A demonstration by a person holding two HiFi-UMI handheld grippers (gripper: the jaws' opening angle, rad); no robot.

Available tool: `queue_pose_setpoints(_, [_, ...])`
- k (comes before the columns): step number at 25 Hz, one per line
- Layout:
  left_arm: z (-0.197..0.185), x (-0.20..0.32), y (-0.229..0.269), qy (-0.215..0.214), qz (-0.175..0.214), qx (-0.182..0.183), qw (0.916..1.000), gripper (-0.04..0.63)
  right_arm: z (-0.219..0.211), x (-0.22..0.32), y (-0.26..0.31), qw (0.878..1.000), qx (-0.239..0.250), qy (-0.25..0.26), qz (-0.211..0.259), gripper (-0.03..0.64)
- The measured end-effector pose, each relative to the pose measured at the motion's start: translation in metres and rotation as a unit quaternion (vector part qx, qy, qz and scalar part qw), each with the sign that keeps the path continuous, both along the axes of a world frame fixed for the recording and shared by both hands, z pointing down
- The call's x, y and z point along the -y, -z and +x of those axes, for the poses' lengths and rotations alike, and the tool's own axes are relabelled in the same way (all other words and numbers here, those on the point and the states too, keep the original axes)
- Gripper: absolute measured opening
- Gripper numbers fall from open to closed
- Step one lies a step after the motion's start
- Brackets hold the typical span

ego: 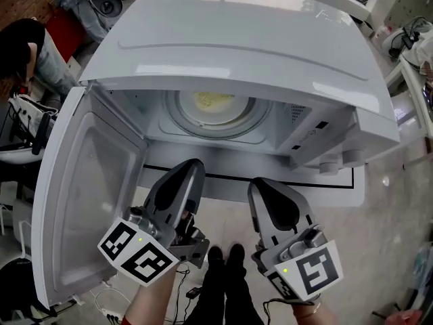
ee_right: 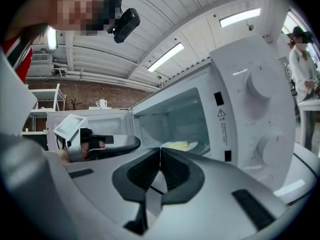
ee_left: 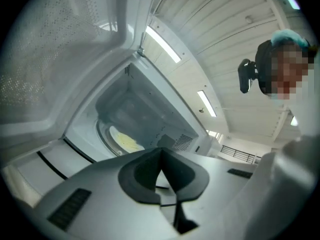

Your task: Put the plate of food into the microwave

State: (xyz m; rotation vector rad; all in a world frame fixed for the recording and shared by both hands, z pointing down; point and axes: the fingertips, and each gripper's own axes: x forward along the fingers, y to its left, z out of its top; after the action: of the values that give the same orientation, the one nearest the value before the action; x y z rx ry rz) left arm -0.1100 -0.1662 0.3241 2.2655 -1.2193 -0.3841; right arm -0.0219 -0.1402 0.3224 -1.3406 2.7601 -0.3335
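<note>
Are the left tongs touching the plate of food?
Apart. The head view shows the plate deep inside the microwave, while the left tongs sit outside its opening, shut and empty.

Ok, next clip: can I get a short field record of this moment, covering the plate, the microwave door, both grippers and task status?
plate of food: inside the microwave, towards the back of the cavity
door: swung fully open, at the left in the head view
left gripper: fingers together, empty, outside the opening
right gripper: fingers together, empty, outside the opening
task status: plate is in; door not yet closed
</note>
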Motion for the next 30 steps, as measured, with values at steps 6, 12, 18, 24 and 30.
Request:
queue_pose_setpoints(6, [0.012, -0.032, 0.011, -0.043, -0.038, -0.041, 0.9975, 0.008, 0.011, -0.023, 0.017, 1.0, 0.007, -0.001, -0.03, 0.015])
queue_pose_setpoints(12, [0.017, -0.067, 0.026, -0.054, -0.066, -0.064, 0.9943, 0.008, 0.026, -0.052, 0.033, 0.998, 0.031, -0.017, -0.054, 0.014])
queue_pose_setpoints(18, [0.019, -0.087, 0.038, -0.065, -0.061, -0.061, 0.9942, 0.008, 0.03, -0.073, 0.047, 0.996, 0.065, -0.022, -0.052, 0.014])
queue_pose_setpoints(24, [0.027, -0.109, 0.054, -0.08, -0.042, -0.047, 0.9948, 0.008, 0.031, -0.095, 0.061, 0.998, 0.05, -0.014, -0.033, 0.014])
queue_pose_setpoints(30, [0.01, -0.121, 0.052, -0.085, -0.03, -0.049, 0.9947, 0.008, 0.014, -0.104, 0.061, 0.999, 0.048, -0.015, -0.011, 0.014])
